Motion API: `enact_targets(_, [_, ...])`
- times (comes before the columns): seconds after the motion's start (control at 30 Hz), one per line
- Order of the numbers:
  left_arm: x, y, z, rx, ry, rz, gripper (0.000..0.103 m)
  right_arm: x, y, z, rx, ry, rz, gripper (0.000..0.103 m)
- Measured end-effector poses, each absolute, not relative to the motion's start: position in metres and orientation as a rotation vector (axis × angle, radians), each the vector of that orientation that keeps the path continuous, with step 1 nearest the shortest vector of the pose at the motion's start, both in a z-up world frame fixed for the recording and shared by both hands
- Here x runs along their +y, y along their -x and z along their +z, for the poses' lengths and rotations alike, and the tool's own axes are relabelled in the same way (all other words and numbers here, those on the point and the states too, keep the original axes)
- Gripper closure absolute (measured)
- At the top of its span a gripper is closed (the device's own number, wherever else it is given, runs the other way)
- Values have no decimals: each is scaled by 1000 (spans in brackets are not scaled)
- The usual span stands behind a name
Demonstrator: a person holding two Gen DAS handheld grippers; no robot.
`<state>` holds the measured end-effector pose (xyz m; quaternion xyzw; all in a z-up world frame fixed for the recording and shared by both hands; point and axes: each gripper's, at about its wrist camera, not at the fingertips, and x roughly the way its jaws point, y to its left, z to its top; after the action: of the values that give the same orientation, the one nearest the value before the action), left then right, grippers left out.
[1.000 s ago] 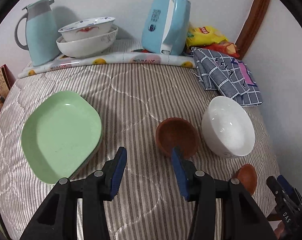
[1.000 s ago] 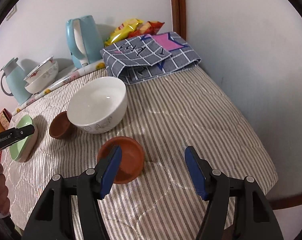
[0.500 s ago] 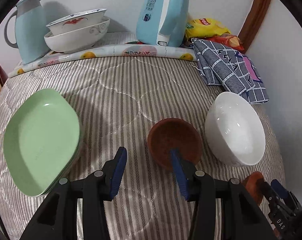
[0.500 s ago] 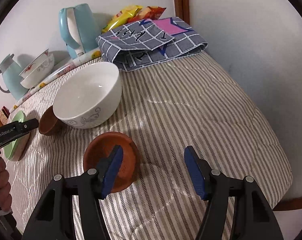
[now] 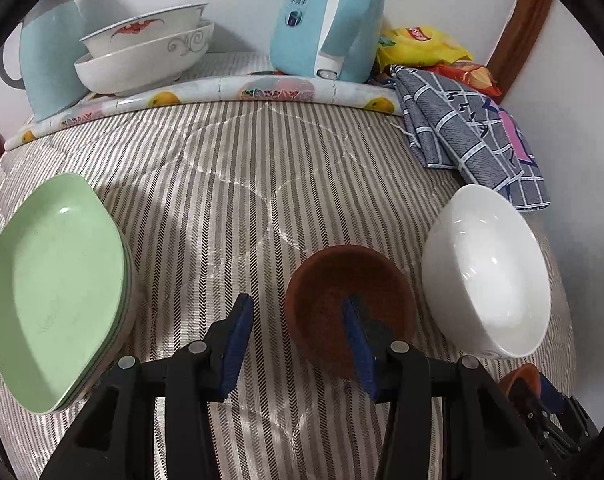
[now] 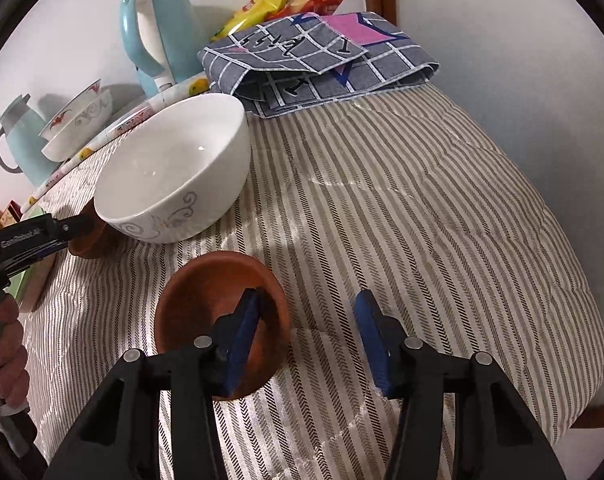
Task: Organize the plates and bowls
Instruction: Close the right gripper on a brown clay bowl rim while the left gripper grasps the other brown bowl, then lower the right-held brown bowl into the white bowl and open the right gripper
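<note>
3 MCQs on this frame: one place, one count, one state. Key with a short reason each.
1. Where is the white bowl relative to the brown bowl in the left wrist view?
A. to its right
B. stacked inside it
C. behind the kettle

2. How many small brown bowls are on the striped cloth?
A. one
B. two
C. four

3. How is the right gripper set at the brown dish?
A. shut, away from it
B. jaws apart, one finger over the dish, the other outside its rim
C. lifting the dish off the cloth

Key: 1 A, the bowls sit side by side. 2 B, the right wrist view shows one at each gripper. 3 B, the rim lies between the fingers and the dish rests on the cloth.
</note>
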<state>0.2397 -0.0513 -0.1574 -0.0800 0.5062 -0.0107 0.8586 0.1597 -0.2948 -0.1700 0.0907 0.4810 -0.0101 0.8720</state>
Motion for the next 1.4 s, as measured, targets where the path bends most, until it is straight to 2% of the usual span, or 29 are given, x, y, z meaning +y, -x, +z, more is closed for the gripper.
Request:
enact_targets(0.1, [-52, -241, -162, 1070, 181, -23, 60, -293, -163, -171, 1007, -178, -21, 55])
enact_targets(0.2, [-53, -242, -164, 1071, 182, -25, 67, -292, -163, -171, 1002, -170, -12, 57])
enact_targets(0.37, [-55, -243, -169, 1085, 192, -32, 76, -290, -162, -171, 998, -184, 16, 70])
enact_targets(0.43, [-57, -243, -169, 1082, 183, -37, 82, -289, -162, -171, 999, -200, 40, 84])
enact_targets(0.47, [-58, -243, -169, 1084, 181, -46, 83, -288, -162, -171, 1000, -209, 48, 86])
enact_targets(0.83, [-56, -236, -160, 1057, 180, -58, 94, -281, -154, -161, 963, -183, 32, 94])
enact_targets(1.4, [-44, -215, -133, 1012, 180, -74, 95, -274, -145, -147, 956, -187, -6, 94])
